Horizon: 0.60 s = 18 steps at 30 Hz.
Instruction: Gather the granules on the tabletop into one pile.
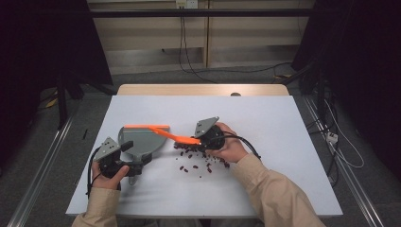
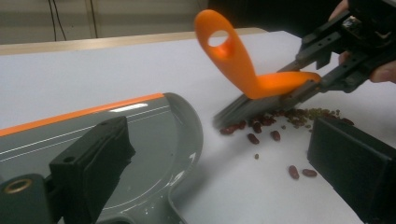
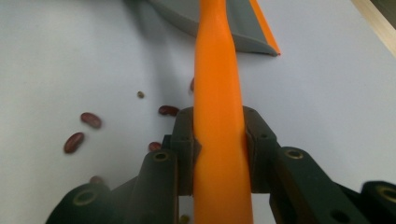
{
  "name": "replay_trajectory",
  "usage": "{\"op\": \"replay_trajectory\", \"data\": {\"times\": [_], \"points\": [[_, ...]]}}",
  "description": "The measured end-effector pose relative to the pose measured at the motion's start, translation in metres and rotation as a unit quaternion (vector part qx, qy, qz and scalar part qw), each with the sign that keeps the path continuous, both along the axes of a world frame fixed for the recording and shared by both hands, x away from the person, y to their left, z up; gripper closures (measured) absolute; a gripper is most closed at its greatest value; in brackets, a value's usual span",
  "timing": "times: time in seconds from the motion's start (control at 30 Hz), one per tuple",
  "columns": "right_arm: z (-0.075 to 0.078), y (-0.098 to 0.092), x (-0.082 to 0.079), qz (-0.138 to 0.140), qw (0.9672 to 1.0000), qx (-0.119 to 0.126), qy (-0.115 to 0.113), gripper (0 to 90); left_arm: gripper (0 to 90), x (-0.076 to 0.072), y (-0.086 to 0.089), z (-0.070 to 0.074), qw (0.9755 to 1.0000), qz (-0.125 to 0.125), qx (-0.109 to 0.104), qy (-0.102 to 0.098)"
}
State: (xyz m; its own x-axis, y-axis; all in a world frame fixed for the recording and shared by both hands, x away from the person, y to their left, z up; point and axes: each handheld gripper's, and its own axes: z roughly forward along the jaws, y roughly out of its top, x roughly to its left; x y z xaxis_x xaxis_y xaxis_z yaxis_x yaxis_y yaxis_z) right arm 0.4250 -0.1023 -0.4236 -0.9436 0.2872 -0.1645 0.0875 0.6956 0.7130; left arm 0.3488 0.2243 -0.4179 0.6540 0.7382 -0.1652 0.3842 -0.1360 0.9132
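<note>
The right claw (image 1: pixel 202 140) is clamped on the orange handle of a brush (image 2: pixel 254 86), whose dark bristles rest on the white worktop (image 1: pixel 265 123) among scattered red beans (image 1: pixel 196 163). Just left of the beans lies a grey dustpan (image 1: pixel 142 140) with an orange lip. The left claw (image 1: pixel 137 158) sits at the dustpan's near end, over its handle; whether it grips cannot be told.

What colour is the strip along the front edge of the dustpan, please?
Orange, along the straight lip of the grey dustpan; it shows best in the left gripper view.
</note>
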Motion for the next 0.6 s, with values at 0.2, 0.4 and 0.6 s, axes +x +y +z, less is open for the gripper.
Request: {"op": "replay_trajectory", "data": {"times": [0.2,0.4,0.6], "points": [[0.002,-0.004,-0.015,0.011,0.9999,-0.004,0.003,70.7,5.9,-0.001,-0.001,0.000,1.0000,0.001,0.000,-0.001],[0.008,-0.008,-0.020,0.000,0.9999,0.015,-0.004,71.0,5.9,-0.002,-0.003,0.001,1.0000,-0.003,0.003,-0.002],[0.015,-0.002,-0.005,-0.019,0.9987,0.047,-0.009,70.9,5.9,0.000,-0.003,0.000,1.0000,-0.001,0.003,0.000]]}}
